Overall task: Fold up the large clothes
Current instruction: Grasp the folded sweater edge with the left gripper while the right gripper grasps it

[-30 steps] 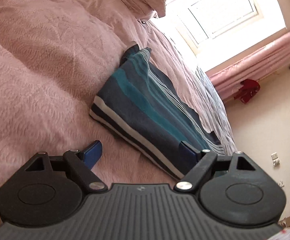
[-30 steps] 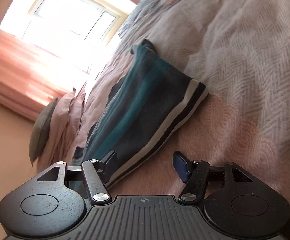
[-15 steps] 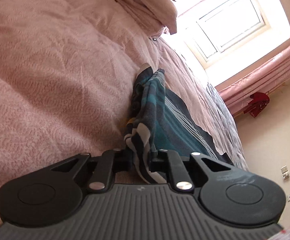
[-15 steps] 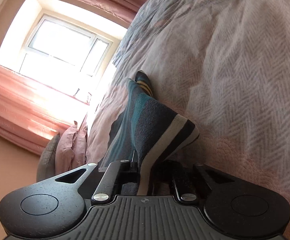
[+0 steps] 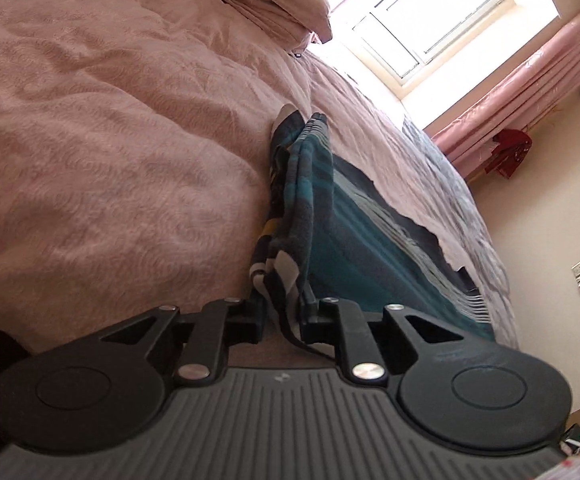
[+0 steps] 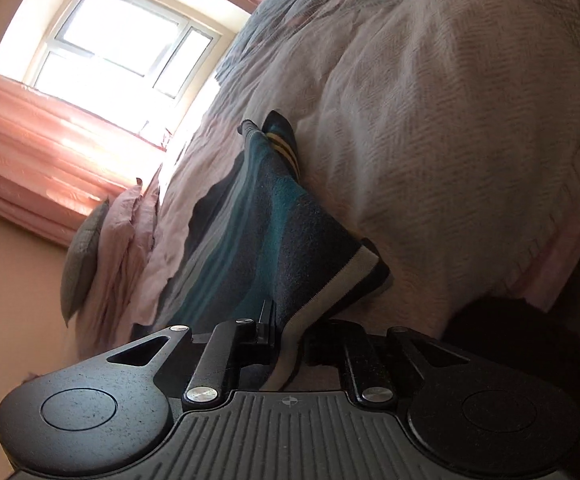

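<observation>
Both grippers clamped on the striped garment: left gripper (image 5: 284, 314) pinching a bunched edge right between its pads, right gripper (image 6: 290, 344) narrow on the white-banded hem, jaws eased out a touch just now with cloth in them. Rest of the garment (image 5: 354, 236) trailing ahead over the pink bedspread (image 5: 110, 140). Might slip from the thinner-looking right pinch, or drag and crumple underneath.

The right hand-held gripper (image 6: 290, 340) pinches a corner of the striped garment (image 6: 274, 232) between its 2 fingers, whose jaws have just eased slightly apart yet grip the cloth. The teal, grey and white fabric stretches away over the pink bed (image 6: 450, 140). Pillows (image 6: 106, 248) lie beneath a bright window (image 6: 118, 40) with pink curtains (image 6: 30, 140).
</observation>
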